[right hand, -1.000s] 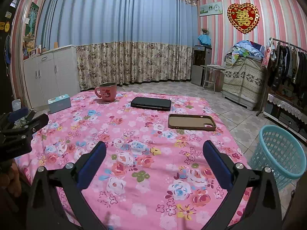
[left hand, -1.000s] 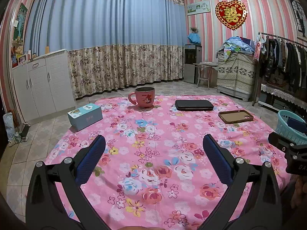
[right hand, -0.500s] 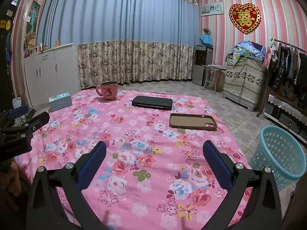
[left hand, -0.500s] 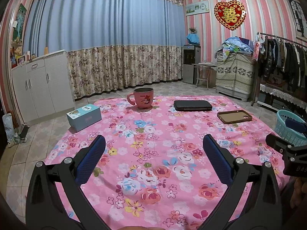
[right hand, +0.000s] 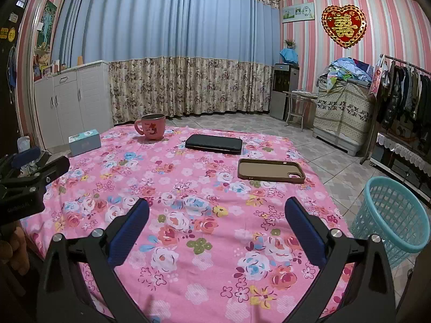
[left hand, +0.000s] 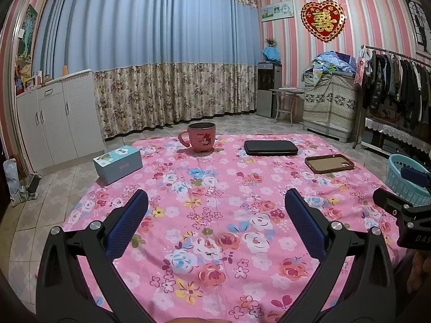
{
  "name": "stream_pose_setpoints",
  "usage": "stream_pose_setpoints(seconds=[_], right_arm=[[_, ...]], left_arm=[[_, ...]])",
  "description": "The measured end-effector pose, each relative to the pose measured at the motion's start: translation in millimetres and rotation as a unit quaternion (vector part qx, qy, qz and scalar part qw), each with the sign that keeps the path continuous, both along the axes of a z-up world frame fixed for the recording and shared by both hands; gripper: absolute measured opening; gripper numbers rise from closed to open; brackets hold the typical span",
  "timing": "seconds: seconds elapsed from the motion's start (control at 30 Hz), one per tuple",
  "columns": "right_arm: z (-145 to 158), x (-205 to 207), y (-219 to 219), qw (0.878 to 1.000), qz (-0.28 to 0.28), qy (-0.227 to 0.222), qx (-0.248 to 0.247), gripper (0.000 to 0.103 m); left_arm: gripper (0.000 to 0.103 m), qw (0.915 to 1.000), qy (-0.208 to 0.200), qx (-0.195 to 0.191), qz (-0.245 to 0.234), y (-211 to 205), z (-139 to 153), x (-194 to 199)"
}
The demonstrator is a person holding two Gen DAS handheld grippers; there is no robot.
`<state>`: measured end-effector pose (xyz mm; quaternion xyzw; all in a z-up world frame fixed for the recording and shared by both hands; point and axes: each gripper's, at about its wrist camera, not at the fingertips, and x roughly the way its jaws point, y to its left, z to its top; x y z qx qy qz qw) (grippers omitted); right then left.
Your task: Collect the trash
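Left wrist view shows the left claw [left hand: 215, 210] spread wide, gripping nothing, above the floral worktop [left hand: 215, 242]. Going left to right ahead of it: a light blue box [left hand: 118, 160], a pink mug [left hand: 201, 140], a black case [left hand: 270, 147] and a brown phone case [left hand: 329, 163], long axes running crosswise. No obvious trash is visible. The right claw [right hand: 215, 210], also spread and empty, sits nearer the phone case and the teal basket [right hand: 396, 215] on the floor at right.

On the table [right hand: 204, 242], the box [right hand: 84, 142] sits at the left edge; the mug [right hand: 150, 127] at the far edge; wallet [right hand: 214, 143] right of it; phone case [right hand: 270, 173] near the right edge; basket [right hand: 390, 218] on the floor beside that edge
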<state>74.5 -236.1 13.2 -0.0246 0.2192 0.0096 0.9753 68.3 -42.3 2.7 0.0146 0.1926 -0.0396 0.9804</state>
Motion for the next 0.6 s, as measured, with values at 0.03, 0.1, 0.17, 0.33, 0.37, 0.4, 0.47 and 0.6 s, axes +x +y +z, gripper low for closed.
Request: stream_pose_setpoints(seconds=[0.03, 0.1, 0.17, 0.33, 0.37, 0.4, 0.47, 0.6], right_arm=[[-0.2, 0.1, 0.3, 1.000, 0.000, 0.000, 0.000, 0.098], [-0.1, 0.0, 0.2, 1.000, -0.002, -0.001, 0.000, 0.098], [-0.2, -0.4, -0.2, 1.000, -0.003, -0.002, 0.002, 0.098], [-0.2, -0.1, -1.2, 1.000, -0.004, -0.002, 0.005, 0.098], [-0.1, -0.3, -1.2, 1.000, -0.004, -0.002, 0.004, 0.098], [-0.1, -0.1, -1.1, 1.000, -0.004, -0.002, 0.004, 0.098], [-0.1, 0.0, -1.0, 1.000, -0.004, -0.002, 0.004, 0.098], [-0.7, 0.2, -2.1, 1.000, -0.003, -0.001, 0.003, 0.098]], left_arm=[[0.098, 1.0000, 0.000, 0.000, 0.000, -0.9, -0.1, -0.3], [0.098, 1.0000, 0.000, -0.001, 0.000, -0.4, 0.0, -0.1], [0.098, 1.0000, 0.000, -0.001, 0.000, 0.3, 0.1, 0.2], [0.098, 1.0000, 0.001, 0.001, -0.001, -2.5, -1.0, -1.2], [0.098, 1.0000, 0.001, 0.000, -0.001, -2.4, -1.1, -1.2], [0.098, 1.0000, 0.001, 0.000, -0.001, -1.0, -0.8, -0.5], [0.098, 1.0000, 0.001, 0.000, 0.000, -2.5, -0.9, -1.2], [0.098, 1.0000, 0.001, 0.000, -0.001, -0.8, -0.5, -0.3]])
